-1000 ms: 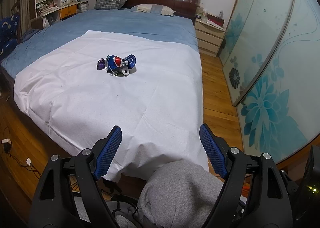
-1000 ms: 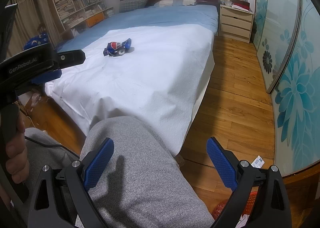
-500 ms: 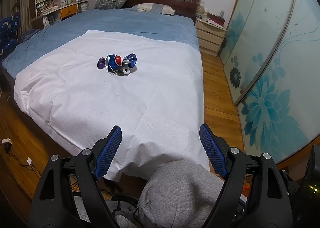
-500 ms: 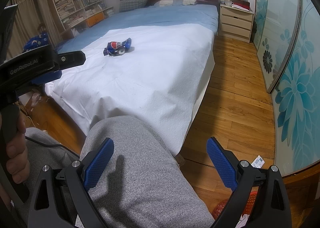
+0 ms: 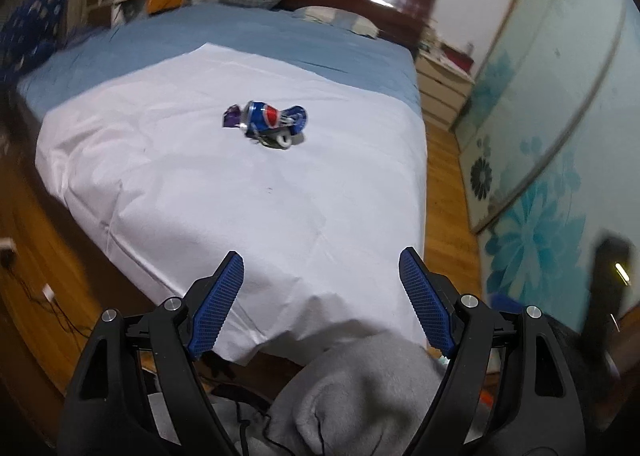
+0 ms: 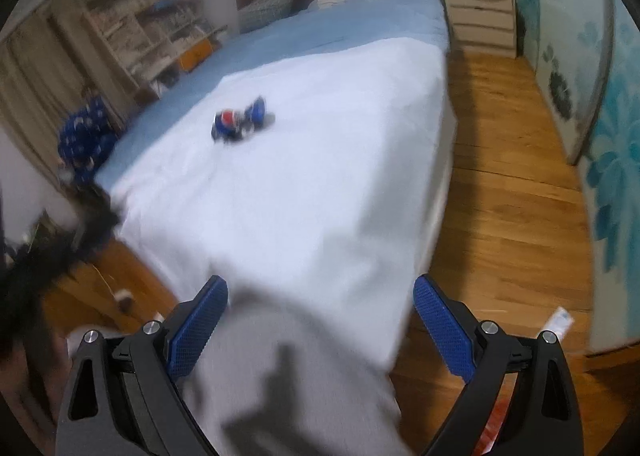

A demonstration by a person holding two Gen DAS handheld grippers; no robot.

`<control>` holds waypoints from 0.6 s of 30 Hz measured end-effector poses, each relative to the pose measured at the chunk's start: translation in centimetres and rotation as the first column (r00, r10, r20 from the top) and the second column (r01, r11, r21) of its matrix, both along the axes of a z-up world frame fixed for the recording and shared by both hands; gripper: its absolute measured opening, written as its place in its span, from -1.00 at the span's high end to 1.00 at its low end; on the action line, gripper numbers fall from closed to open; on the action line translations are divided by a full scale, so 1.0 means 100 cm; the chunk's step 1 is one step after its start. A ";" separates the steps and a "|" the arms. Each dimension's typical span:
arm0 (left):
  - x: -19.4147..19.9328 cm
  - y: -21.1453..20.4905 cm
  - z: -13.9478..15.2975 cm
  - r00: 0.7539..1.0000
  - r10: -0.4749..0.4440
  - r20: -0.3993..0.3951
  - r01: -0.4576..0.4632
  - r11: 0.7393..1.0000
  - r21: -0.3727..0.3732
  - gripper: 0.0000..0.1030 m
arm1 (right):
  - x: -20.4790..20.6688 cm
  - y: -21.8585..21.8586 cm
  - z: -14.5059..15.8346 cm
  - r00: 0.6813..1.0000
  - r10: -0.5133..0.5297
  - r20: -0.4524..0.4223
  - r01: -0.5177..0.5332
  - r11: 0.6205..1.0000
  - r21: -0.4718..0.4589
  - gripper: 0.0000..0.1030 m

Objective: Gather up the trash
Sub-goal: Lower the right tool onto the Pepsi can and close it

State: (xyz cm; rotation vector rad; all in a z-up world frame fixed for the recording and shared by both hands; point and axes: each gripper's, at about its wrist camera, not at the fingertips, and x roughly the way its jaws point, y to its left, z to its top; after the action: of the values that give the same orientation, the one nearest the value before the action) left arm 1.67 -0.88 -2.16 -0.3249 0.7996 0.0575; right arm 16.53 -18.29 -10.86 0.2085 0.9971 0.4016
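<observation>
A small heap of trash lies on the white sheet [image 5: 248,195] in the middle of the bed: a crushed blue, red and white soda can [image 5: 262,117], a purple wrapper [image 5: 231,120] beside it and a white ring-shaped piece [image 5: 285,141] in front. The right wrist view shows the same trash heap [image 6: 239,121] blurred. My left gripper [image 5: 321,274] is open and empty, well short of the trash, above the bed's near corner. My right gripper [image 6: 320,300] is open too, with nothing between its fingers, over a grey-clad knee [image 6: 296,376].
The person's grey-trousered legs [image 5: 360,388] fill the bottom of both views. Wooden floor [image 6: 504,183] runs along the bed's right side to a nightstand [image 6: 480,15] and floral sliding doors [image 5: 560,135]. A bookshelf [image 6: 152,31] stands beyond the bed on the left. Cables [image 5: 24,268] lie on the floor.
Both views have swung and tilted, and now show motion blur. The trash sits closer to the middle of each picture. Both grippers stay open at the same width.
</observation>
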 end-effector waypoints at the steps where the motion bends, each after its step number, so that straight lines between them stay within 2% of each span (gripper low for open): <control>1: 0.002 0.007 0.000 1.000 0.012 0.002 -0.012 1.000 -0.014 -0.55 | 0.015 0.007 -0.003 1.000 0.002 -0.003 -0.002 1.000 0.002 -0.82; 5: 0.013 0.028 -0.005 0.998 0.067 -0.015 -0.067 0.996 -0.052 -0.55 | 0.112 0.051 -0.024 0.993 0.005 -0.121 0.015 0.988 0.157 -0.82; 7: 0.015 0.037 -0.010 0.995 0.095 -0.027 -0.096 0.994 -0.058 -0.55 | 0.152 0.074 -0.029 0.990 0.010 -0.141 0.022 0.975 0.222 -0.82; 10: 0.019 0.045 -0.014 0.992 0.118 -0.039 -0.120 0.991 -0.055 -0.55 | 0.206 0.118 -0.044 0.984 0.039 -0.177 0.004 0.972 0.236 -0.82; 13: 0.022 0.049 -0.017 0.991 0.126 -0.052 -0.129 0.990 -0.051 -0.55 | 0.248 0.151 -0.070 0.976 -0.017 -0.218 0.054 0.985 0.165 -0.81; 16: 0.025 0.051 -0.020 0.991 0.121 -0.062 -0.124 0.991 -0.051 -0.55 | 0.271 0.164 -0.084 0.971 -0.070 -0.228 0.122 0.967 0.223 -0.83; 18: 0.029 0.052 -0.022 0.991 0.114 -0.070 -0.117 0.992 -0.052 -0.55 | 0.280 0.184 -0.089 0.967 -0.014 -0.255 0.081 0.963 0.256 -0.81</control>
State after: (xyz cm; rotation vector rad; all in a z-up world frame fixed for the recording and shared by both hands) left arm 4.56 4.29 -4.32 -0.4243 0.8491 0.1555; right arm 44.52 0.10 -19.80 0.5356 1.1835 0.4718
